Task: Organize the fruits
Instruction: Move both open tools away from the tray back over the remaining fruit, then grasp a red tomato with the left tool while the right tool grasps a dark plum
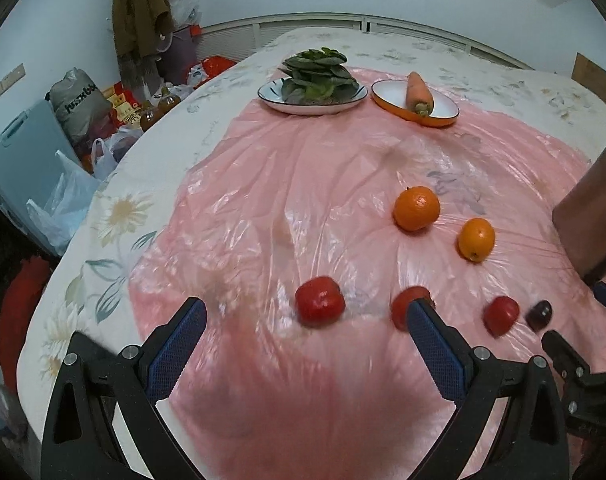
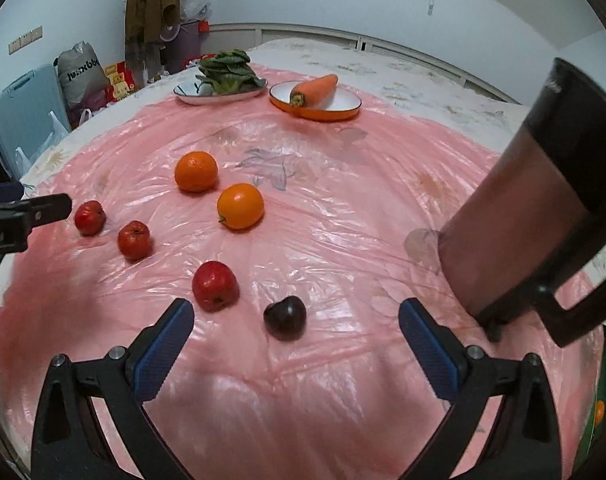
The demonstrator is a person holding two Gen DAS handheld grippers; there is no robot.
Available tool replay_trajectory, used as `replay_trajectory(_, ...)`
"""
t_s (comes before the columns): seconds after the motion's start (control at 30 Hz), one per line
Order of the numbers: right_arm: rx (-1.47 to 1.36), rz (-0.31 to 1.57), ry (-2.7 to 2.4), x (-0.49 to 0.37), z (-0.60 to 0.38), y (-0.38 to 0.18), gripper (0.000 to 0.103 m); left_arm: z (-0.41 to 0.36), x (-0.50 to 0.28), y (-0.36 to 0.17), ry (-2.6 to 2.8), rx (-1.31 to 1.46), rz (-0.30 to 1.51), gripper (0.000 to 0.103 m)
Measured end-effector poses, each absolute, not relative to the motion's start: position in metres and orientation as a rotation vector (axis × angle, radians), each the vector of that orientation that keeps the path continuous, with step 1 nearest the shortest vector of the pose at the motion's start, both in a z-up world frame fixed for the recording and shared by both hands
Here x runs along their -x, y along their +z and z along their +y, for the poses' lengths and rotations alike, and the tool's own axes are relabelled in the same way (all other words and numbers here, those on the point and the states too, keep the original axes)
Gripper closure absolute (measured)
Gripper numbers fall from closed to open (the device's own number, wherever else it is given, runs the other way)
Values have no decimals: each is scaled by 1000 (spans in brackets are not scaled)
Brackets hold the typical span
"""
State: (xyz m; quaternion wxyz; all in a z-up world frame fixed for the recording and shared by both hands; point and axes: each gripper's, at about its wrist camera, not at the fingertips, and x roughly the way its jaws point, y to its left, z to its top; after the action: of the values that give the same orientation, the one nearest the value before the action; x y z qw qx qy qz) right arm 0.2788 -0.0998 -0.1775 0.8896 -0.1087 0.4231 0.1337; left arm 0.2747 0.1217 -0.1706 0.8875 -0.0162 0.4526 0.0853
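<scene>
Three small red fruits lie on the pink plastic sheet (image 2: 343, 208): one (image 1: 319, 301) sits just ahead of my open left gripper (image 1: 307, 312), another (image 1: 407, 300) is partly hidden behind its right finger, a third (image 1: 501, 315) lies further right beside a dark plum (image 1: 539, 315). Two oranges (image 1: 416, 208) (image 1: 476, 239) rest farther out. In the right wrist view, my right gripper (image 2: 295, 316) stands open with the dark plum (image 2: 284, 317) just ahead between its fingertips and a red fruit (image 2: 215, 286) to the left. Nothing is held.
A tall brown jug (image 2: 531, 208) with a black handle stands at the right. At the far end, a white plate (image 1: 271, 98) holds leafy greens (image 1: 317, 74) and an orange-rimmed bowl (image 1: 387, 94) holds a carrot (image 1: 419, 92). Bags and a suitcase (image 1: 27, 160) crowd the floor left.
</scene>
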Motion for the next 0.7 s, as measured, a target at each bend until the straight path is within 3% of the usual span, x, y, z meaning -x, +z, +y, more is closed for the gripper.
replay_trajectory(0.4, 203, 942, 289, -297, -99, -205, 0, 123, -295, -201, 235, 11, 976, 5)
replay_trajectory(0.57, 217, 974, 282, -301, -96, -217, 17, 126, -300, -211, 260, 6, 1004, 7)
replay_trajectory(0.6, 217, 975, 277, -302, -96, -218, 25, 127, -302, -213, 263, 5, 1008, 11)
replay_trajectory(0.63, 220, 971, 268, -302, -96, -219, 38, 127, -303, -214, 265, 4, 1013, 22)
replay_trajectory(0.67, 220, 968, 262, -303, -97, -219, 43, 127, -305, -217, 261, 4, 1025, 30)
replay_trajectory(0.7, 219, 966, 259, -303, -98, -219, 58, 128, -307, -220, 254, 7, 1043, 46)
